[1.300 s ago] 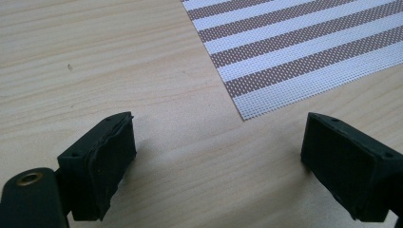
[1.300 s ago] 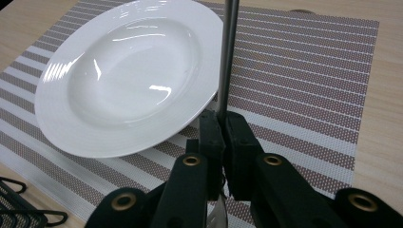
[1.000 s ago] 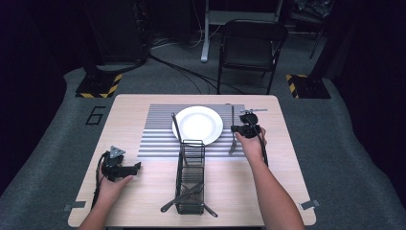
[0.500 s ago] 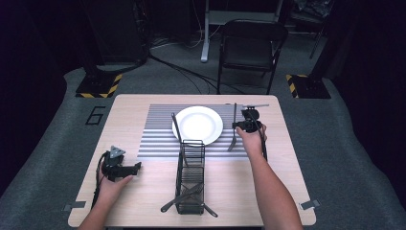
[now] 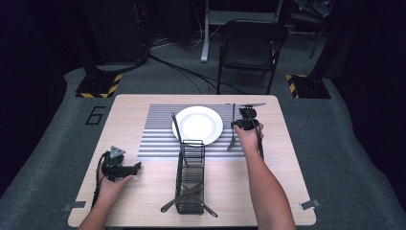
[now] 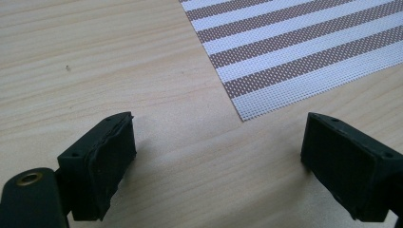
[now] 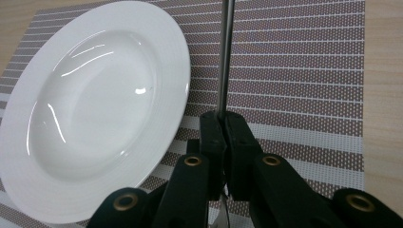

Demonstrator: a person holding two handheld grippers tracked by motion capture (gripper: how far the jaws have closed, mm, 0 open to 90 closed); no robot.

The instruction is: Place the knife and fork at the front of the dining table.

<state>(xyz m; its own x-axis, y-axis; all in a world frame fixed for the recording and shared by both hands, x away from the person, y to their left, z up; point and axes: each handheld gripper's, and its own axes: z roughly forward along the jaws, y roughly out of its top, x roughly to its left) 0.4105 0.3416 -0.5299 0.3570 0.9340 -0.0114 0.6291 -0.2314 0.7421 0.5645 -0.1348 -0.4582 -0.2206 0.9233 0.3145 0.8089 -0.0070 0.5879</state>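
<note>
Fork (image 5: 231, 139), or what looks like one since its head is small and blurred in the high view, lies right of centre in that frame on the striped placemat (image 5: 158, 139), just beside the white plate (image 5: 197, 124), and its steel handle is pinched between the closed jaws of the right hand-held gripper (image 5: 245, 120). In the right gripper view that handle (image 7: 225, 57) runs straight up from the clamped pads, with the plate filling the left half. Lower left on the bench (image 5: 143, 201), the left hand-held gripper (image 5: 136, 166) rests with its jaws wide apart and empty, near a black wire caddy (image 5: 191, 177).
</note>
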